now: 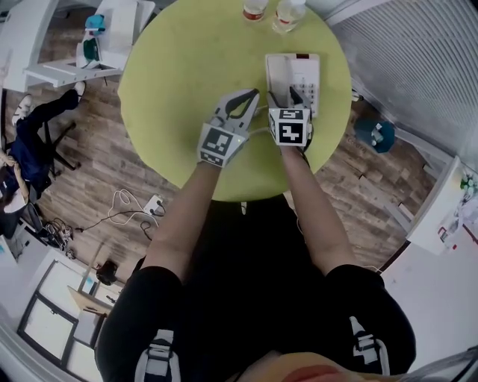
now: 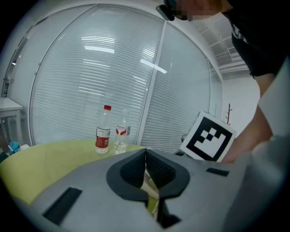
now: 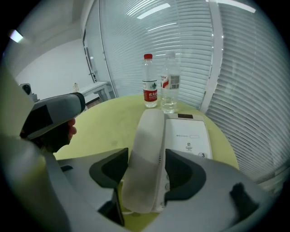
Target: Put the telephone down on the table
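A white desk telephone [image 1: 295, 74] lies flat on the round yellow-green table [image 1: 187, 89], right of centre. Its handset [image 3: 145, 158] rests along the left side of the keypad base [image 3: 188, 136]. My right gripper [image 1: 286, 97] points steeply down over the phone's near end. In the right gripper view it [image 3: 146, 170] stands open, the handset between its dark pads with a gap on the left side. My left gripper [image 1: 254, 95] hovers just left of the phone, and in its own view its pads [image 2: 146, 152] meet with nothing between them.
Two plastic water bottles [image 1: 254, 9] [image 1: 287, 13] stand at the table's far edge, just beyond the phone. A glass wall with blinds [image 3: 235, 68] runs behind them. White furniture [image 1: 89, 52] and floor cables [image 1: 127, 205] lie to the left, below table level.
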Demonstrator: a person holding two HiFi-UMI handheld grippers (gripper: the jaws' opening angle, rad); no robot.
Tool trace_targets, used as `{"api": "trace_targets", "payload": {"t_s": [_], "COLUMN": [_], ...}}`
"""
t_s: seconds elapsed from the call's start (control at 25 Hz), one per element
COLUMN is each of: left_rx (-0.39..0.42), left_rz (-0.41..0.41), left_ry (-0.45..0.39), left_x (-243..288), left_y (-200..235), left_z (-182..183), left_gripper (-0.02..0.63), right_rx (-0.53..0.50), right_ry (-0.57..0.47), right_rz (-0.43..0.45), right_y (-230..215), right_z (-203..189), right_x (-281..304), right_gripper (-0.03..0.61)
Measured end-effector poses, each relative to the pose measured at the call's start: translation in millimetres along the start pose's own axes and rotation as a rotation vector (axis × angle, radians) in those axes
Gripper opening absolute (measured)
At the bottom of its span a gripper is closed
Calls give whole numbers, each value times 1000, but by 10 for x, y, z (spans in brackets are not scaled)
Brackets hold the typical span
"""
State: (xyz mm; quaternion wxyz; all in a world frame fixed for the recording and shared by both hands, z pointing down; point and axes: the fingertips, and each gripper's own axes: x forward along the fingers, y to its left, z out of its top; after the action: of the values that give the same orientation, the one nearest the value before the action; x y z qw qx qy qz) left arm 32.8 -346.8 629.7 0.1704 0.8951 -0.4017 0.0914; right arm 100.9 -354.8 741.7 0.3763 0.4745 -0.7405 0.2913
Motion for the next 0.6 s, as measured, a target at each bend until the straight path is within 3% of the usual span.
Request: {"api": "trace_targets", "payload": {"t_s": [0.4, 0.6], "left_rx": [-38, -34], "left_rz": [6, 3], "left_ry": [10, 5], "left_x": [15, -4], "left_y": [57, 95], "left_z": [-112, -68], "left_gripper": [12, 12], "right_rx": [-11, 58], "right_ry": [29, 25], "right_rz": [-67, -81], "right_y": [36, 6], "right_z": [-63, -64], "right_x": [130, 157], "right_gripper": [253, 230]}}
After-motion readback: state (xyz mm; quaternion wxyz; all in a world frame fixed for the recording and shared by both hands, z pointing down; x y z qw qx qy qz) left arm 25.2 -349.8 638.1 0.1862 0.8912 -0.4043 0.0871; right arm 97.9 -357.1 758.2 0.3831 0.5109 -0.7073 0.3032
